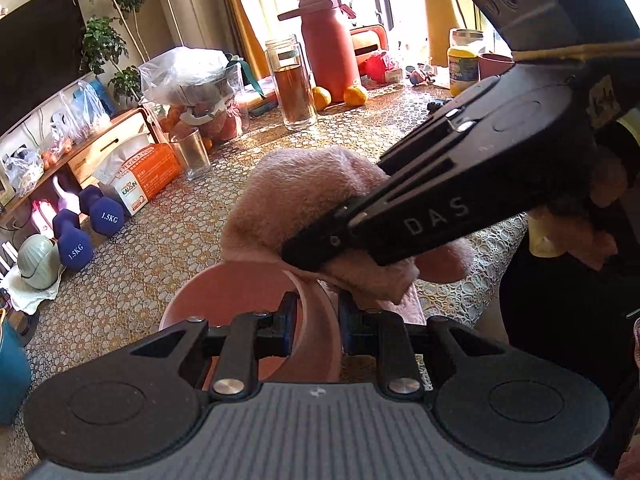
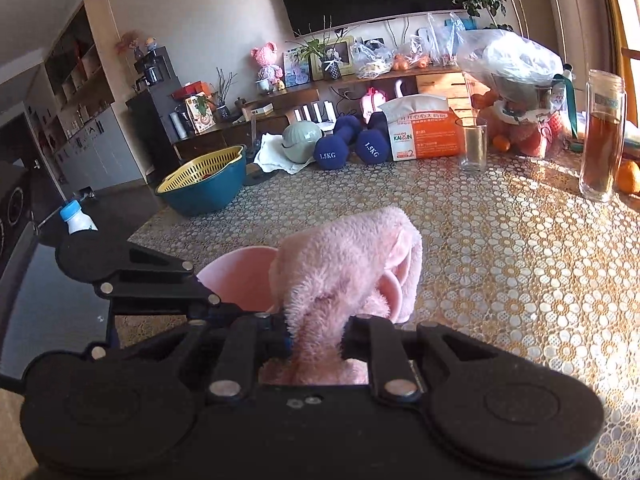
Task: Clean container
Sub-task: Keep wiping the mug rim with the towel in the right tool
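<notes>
A pink cup [image 1: 224,300] stands on the patterned tablecloth. My left gripper [image 1: 318,320] is shut on the cup's near wall, one finger inside and one outside. From the upper right, my right gripper [image 1: 304,252] reaches in, shut on a fluffy pink cloth [image 1: 296,188] bunched over the cup's mouth. In the right wrist view the cloth [image 2: 344,264] fills the right gripper [image 2: 318,334] and drapes over the cup's right rim. The cup [image 2: 240,280] shows behind it, with the left gripper [image 2: 236,310] at its left side. The cup's bottom is hidden.
A glass tumbler [image 1: 194,152], a tall bottle of tea [image 1: 294,84], a red flask [image 1: 330,52], oranges [image 1: 356,95] and bagged fruit [image 1: 192,80] stand at the table's far side. Blue dumbbells [image 1: 86,224] and an orange box [image 1: 144,176] lie left. A teal bowl [image 2: 204,184] sits far left.
</notes>
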`<state>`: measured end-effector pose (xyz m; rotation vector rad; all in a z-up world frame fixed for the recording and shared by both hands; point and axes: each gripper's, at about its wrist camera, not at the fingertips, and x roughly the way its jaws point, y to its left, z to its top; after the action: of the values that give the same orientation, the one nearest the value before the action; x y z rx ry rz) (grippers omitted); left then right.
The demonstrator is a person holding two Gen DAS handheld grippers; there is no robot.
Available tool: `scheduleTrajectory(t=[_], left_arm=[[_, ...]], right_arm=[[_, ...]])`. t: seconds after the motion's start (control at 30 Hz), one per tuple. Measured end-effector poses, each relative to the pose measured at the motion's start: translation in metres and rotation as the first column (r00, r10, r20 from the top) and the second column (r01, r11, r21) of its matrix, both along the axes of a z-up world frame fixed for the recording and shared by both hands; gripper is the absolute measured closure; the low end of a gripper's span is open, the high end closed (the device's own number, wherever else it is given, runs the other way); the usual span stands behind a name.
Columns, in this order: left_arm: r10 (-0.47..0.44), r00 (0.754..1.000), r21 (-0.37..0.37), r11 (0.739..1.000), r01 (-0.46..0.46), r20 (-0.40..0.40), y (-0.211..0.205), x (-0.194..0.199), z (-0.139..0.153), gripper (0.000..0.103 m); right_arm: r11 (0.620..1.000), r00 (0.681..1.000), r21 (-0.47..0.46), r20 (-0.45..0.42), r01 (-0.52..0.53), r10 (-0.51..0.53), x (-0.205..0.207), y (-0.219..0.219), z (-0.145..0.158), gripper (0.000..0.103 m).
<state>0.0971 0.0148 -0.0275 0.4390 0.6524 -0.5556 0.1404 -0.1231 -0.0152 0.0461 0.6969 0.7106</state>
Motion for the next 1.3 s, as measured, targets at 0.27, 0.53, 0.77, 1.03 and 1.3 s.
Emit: scheduleTrajectory(t=[0.27,0.53,0.77,1.03,1.3], left_arm=[[-0.006,1.000,-0.011,1.000,0.006,-0.005,0.000,0.003,0.000,0.082],[-0.002,1.000,-0.022,1.000,0.002,-0.010,0.001,0.003,0.000,0.082],[0.000,1.000,-0.026,1.000,-0.001,-0.013,0.002,0.002,0.000,0.082],[0.002,1.000,-0.021,1.000,-0.002,-0.013,0.002,0.002,0.000,0.082],[0.000,1.000,-0.010,1.000,0.000,-0.009,-0.001,0.001,-0.001,0.082]], right_arm=[[1.000,1.000,-0.014,-0.018,0.007,-0.007,0.031,0.011,-0.002,0.087],[0.997,0.997,-0.054,-0.054,0.061,-0.064,0.057,0.013,-0.023,0.087],[0.979,0.979,-0.079,-0.062,0.188,-0.193,0.051,-0.035,-0.037,0.087],[0.993,0.991,0.047,-0.082,0.106,-0.102,0.008,-0.057,-0.027,0.087],[0.994,0.998,0.107,-0.047,0.037,-0.032,0.007,-0.024,-0.008,0.087]])
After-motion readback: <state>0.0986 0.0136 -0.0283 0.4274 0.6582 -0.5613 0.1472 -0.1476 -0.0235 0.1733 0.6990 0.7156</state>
